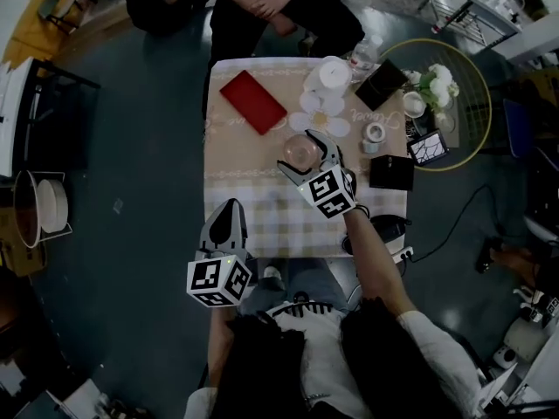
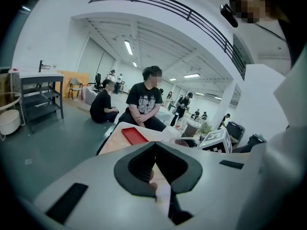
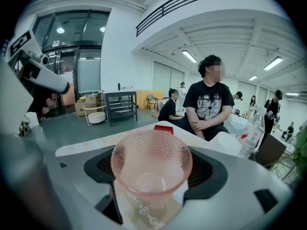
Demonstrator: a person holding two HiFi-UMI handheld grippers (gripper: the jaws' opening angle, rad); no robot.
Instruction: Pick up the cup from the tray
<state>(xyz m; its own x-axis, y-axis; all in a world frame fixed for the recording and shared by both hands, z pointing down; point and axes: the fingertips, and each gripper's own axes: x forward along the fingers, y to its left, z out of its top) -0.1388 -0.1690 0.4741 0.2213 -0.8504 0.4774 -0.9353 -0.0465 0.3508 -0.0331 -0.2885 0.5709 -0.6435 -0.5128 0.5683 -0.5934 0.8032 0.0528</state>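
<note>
A pink dimpled glass cup (image 3: 151, 159) sits upright between the jaws of my right gripper (image 3: 152, 166), which is shut on it. In the head view that cup (image 1: 301, 153) and the right gripper (image 1: 307, 156) hang over the middle of the checked table (image 1: 262, 201). A red tray (image 1: 252, 101) lies flat and bare at the far left of the table; it also shows in the left gripper view as the red tray (image 2: 134, 135). My left gripper (image 1: 229, 211) hovers at the table's near left edge, jaws together, holding nothing.
A white flower-shaped mat (image 1: 320, 112) and a white bowl (image 1: 334, 72) lie just beyond the cup. A water bottle (image 1: 362, 57), tape roll (image 1: 376, 133), black cases (image 1: 391, 171) and flowers (image 1: 434, 84) crowd the right side. A person (image 1: 271, 7) sits at the far edge.
</note>
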